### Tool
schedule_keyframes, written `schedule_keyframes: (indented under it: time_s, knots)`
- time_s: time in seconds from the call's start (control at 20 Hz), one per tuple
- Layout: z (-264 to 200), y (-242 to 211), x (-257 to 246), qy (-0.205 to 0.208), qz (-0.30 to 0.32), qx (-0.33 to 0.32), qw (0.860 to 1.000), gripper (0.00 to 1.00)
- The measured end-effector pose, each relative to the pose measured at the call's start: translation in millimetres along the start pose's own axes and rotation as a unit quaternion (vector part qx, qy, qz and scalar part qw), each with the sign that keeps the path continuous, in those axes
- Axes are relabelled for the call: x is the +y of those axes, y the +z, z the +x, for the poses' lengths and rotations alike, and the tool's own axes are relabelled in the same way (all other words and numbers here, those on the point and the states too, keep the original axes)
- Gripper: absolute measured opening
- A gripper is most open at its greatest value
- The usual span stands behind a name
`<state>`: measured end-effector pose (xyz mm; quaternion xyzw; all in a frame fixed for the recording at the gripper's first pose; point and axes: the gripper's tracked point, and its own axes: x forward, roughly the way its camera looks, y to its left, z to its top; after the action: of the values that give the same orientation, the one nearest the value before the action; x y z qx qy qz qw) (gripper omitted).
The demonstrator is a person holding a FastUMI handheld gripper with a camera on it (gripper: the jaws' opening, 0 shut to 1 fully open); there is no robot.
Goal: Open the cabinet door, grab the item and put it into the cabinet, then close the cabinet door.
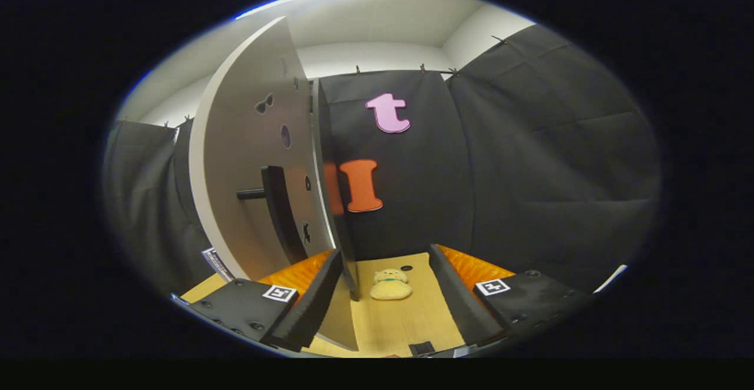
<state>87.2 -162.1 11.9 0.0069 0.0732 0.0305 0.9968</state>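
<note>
Two fingers of our gripper (386,296) stand wide apart with nothing between them but bare wooden table (406,325), so we hold nothing at present. Just ahead of them, roughly midway across the gap, lies the item we take to be the task's thing: a small plush toy (390,284), pale yellow, rounded and squat, with what looks like a green band at its neck; its finer features are too small for us to make out. It rests on the table close to the near edge of the open cabinet door (253,160), which swings out to the left of our view, its dark bar handle (277,207) facing us. The left finger sits right beside that door's lower edge, and we cannot tell whether they touch. That is where we judge the trouble lies: moving forward toward the toy could catch the left finger on the door and knock it further round or jolt the cabinet. The toy looks soft and low, so a shallow pinch might slip off its rounded top, or merely push it along the smooth table.
</note>
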Motion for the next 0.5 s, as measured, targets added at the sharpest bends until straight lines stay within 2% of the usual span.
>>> schedule_keyframes:
  time_s: [0.5]
  knots:
    - [-12.9,3.7,11.9,-0.078,-0.038,-0.023,0.996,0.95]
